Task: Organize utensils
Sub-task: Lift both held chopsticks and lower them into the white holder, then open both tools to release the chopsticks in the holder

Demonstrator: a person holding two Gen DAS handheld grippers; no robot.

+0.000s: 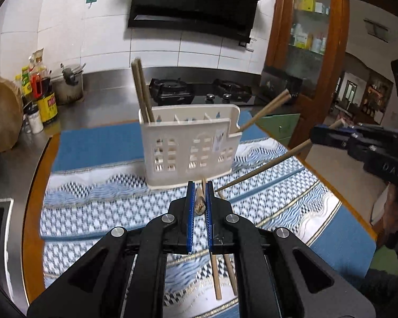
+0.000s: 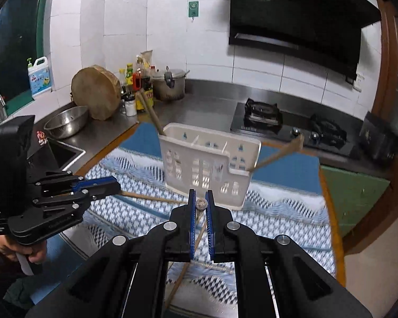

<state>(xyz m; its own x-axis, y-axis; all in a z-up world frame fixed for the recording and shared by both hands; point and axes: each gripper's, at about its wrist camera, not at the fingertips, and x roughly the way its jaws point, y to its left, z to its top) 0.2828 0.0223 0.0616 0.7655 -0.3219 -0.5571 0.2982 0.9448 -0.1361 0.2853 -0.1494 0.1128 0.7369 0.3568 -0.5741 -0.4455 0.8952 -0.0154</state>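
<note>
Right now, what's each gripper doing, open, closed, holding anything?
Left gripper: shut on a chopstick.
Right gripper: shut on a chopstick.

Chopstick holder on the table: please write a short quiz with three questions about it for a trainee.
1. True or false: the left gripper is shut on a chopstick.
2. The white holder stands on: A the stove; B the patterned cloth; C the sink.
3. How many compartments of the holder have chopsticks sticking out?
Key: 1 true; 2 B; 3 two, the left end and the right end.
</note>
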